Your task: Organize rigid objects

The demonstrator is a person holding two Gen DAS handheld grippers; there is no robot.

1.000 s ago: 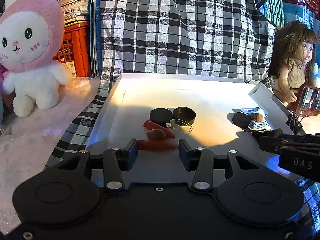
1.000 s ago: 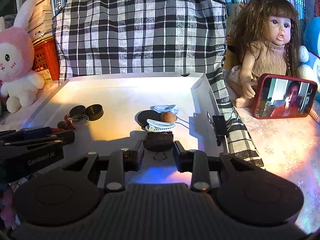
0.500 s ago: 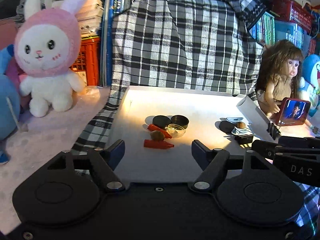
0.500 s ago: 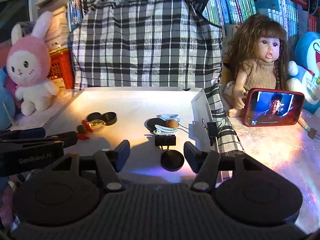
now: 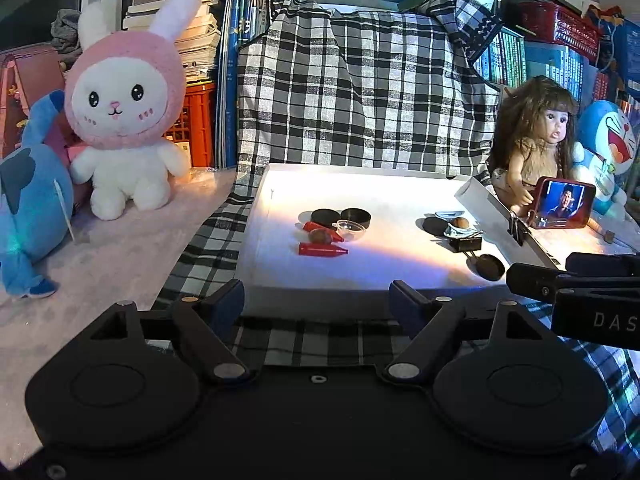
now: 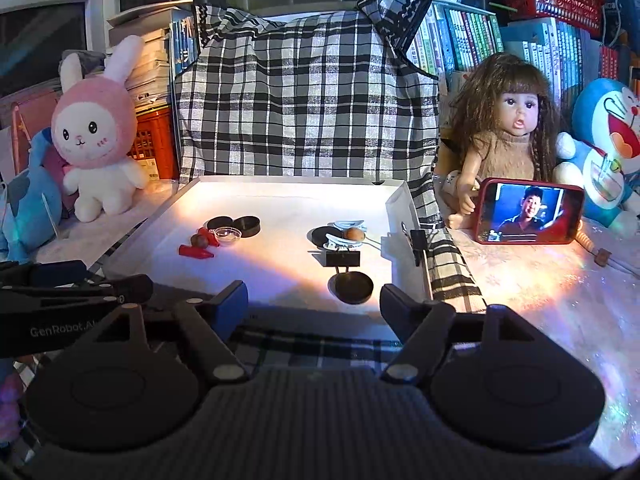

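Observation:
A white tray [image 5: 280, 280] [image 6: 136, 240] holds two groups of small objects. At left: a red crayon [image 5: 322, 249] [image 6: 195, 252], a brown nut [image 5: 319, 235], a clear dish [image 5: 351, 229] [image 6: 227, 235] and two black discs [image 5: 325, 215]. At right: a black binder clip [image 5: 465, 243] [image 6: 343, 258], a dark round cap [image 5: 489, 267] [image 6: 354, 287], white clips [image 6: 343, 242] and a second nut [image 6: 353, 233]. My left gripper [image 5: 316, 302] and right gripper [image 6: 310, 300] are both open and empty, held back at the tray's near edge.
A checked cloth [image 5: 360, 92] lies under and behind the tray. A pink rabbit plush [image 5: 124, 120] and blue plush [image 5: 28, 200] stand at left. A doll [image 6: 508, 140], a red phone [image 6: 528, 211] and a Doraemon toy [image 6: 604, 148] stand at right. A binder clip [image 6: 418, 242] grips the tray's right wall.
Both grippers have opened and pulled back out of the tray. The left one let go of the red crayon; the right one released the binder clip, which now lies in the tray.

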